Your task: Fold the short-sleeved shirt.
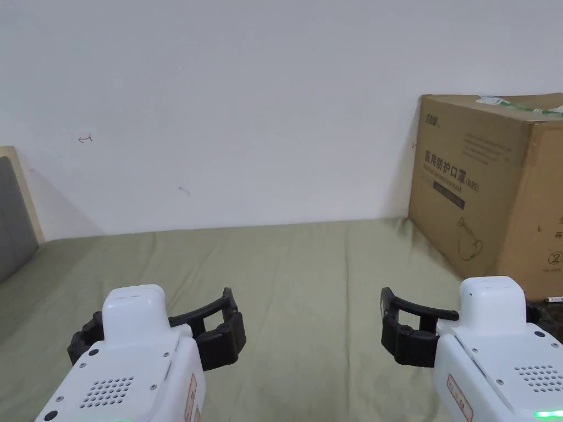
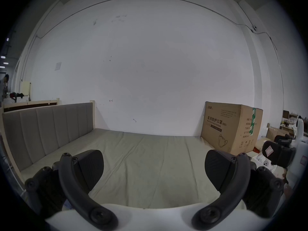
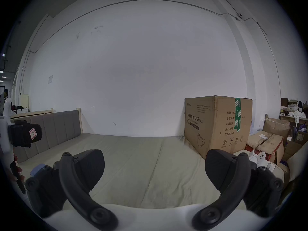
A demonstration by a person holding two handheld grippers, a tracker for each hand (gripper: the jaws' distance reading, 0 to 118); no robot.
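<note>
Both the left gripper (image 2: 154, 168) and the right gripper (image 3: 155, 168) are held level over the near part of the bed (image 1: 308, 275) with jaws spread wide and nothing between them, the 2 well apart side by side. No short-sleeved shirt can be made out on the stretch of olive sheet ahead of the jaws, so its place and long axis cannot be told. A large cardboard box (image 1: 495, 187) stands at the far right against the white wall (image 1: 247, 110), cut off by the frame, and a grey padded headboard (image 2: 48, 128) lines the left side.
</note>
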